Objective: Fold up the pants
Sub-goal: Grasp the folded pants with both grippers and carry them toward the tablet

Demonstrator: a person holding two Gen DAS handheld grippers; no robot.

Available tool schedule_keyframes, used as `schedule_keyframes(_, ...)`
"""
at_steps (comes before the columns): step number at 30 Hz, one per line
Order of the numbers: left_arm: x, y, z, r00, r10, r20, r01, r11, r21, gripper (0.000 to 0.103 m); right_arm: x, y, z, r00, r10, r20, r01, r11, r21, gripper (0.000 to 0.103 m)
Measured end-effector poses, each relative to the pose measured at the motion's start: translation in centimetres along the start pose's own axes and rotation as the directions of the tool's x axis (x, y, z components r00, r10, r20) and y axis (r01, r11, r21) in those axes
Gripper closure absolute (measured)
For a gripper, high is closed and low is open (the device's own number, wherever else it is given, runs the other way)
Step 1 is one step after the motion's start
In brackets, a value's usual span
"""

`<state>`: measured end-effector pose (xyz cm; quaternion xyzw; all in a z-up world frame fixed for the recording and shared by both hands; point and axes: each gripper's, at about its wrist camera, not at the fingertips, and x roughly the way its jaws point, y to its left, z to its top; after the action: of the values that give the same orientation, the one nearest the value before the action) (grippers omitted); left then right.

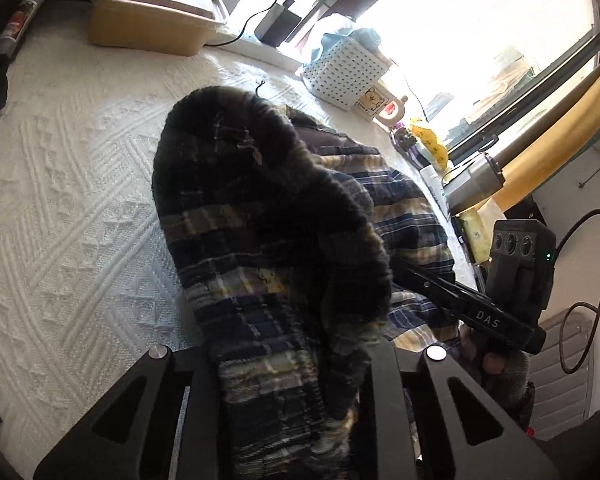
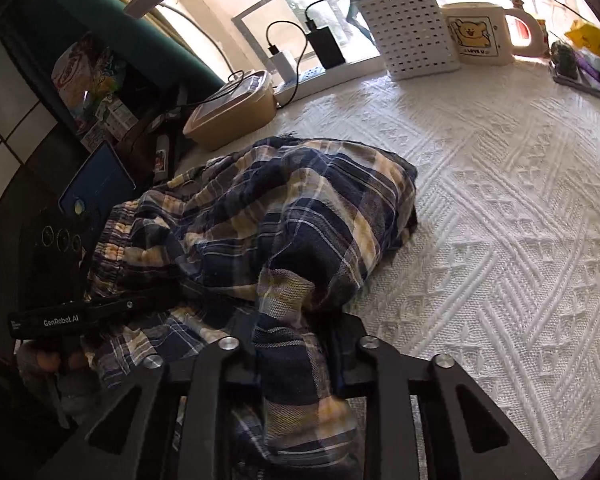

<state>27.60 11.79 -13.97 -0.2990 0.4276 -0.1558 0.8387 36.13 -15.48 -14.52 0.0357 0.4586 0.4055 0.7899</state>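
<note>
Now | step: fold barely begun | plaid pants [image 2: 284, 216] bunched in a heap on white textured counter [image 2: 500, 208] | L hand-held gripper [image 1: 300, 392] & R hand-held gripper [image 2: 296, 380] both pinching pants cloth | left: spread flat, fold.

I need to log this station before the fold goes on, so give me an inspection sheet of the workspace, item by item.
Surface: white textured cloth, bare to the right of the garment in the right wrist view.
Job's things: plaid pants, bunched in a heap, not yet folded flat.
Clutter: tan lidded box, white perforated basket, bear mug.
Grippers: left gripper shut on the pants; right gripper shut on the pants.
Cables: black cable running to a power bank at the window.
Surroundings: bright window behind the table; yellow curtain.
</note>
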Motion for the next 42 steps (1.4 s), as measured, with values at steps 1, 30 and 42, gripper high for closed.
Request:
schedule_keyframes(1,-0.6,-0.3,0.1,1.000,-0.005,0.012,0.005,1.000,0.012,0.087,-0.1,0.3,0.0,1.000,-0.003,0.006,0.003,1.000,0.003,0.091)
schedule_keyframes(30,-25.9,1.2,2.2,0.901,0.085,0.425,-0.129,0.989,0.076,0.088,-4.1,23.9,10.0,0.955,0.208,0.211,-0.129,0.933,-0.336,0.093)
schedule_keyframes(42,-29.2,9.9,-0.8,0.875,0.250,0.414,-0.250,0.967,-0.057,0.088,5.8,31.3,10.0,0.961,0.266,0.073,-0.226,0.911,-0.344,0.093)
